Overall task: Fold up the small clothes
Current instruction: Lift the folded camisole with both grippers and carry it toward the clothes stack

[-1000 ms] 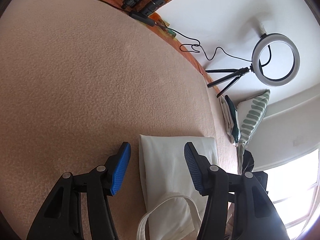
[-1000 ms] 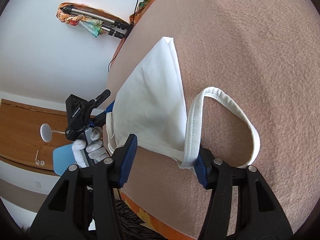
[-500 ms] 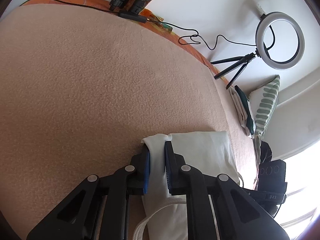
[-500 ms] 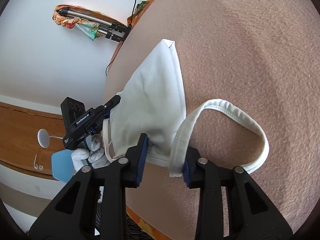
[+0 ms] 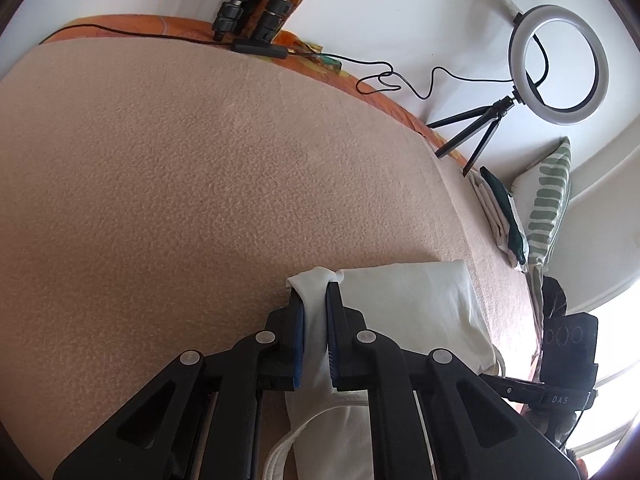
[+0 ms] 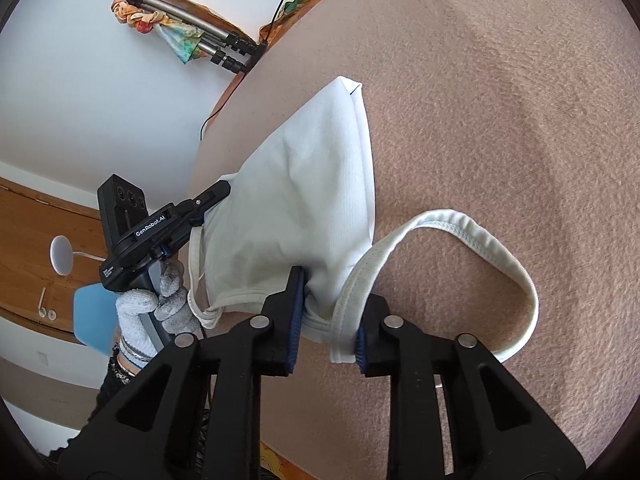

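Observation:
A small white sleeveless top [image 5: 408, 304] lies on a beige fleece blanket [image 5: 200, 180]. My left gripper [image 5: 316, 296] has a bunched far corner of the top between its blue pads, and its jaws are closing on the cloth. In the right wrist view the top [image 6: 312, 184] is lifted into a peak. My right gripper [image 6: 332, 292] is shut on its hem where a shoulder strap [image 6: 480, 236] loops out over the blanket. The left gripper [image 6: 208, 200] shows there too, pinching the opposite edge, held by a gloved hand [image 6: 160, 300].
A ring light [image 5: 560, 68] on a small tripod stands at the blanket's far right edge, its cable [image 5: 380, 80] trailing along the border. Folded tripod legs [image 5: 248, 12] lie at the far edge. Folded clothes [image 5: 500, 208] and a striped pillow [image 5: 548, 200] sit to the right.
Both grippers went from wide open around the top's edges to clamped on the cloth. The left one has lifted and bunched its corner; the top now peaks between them.

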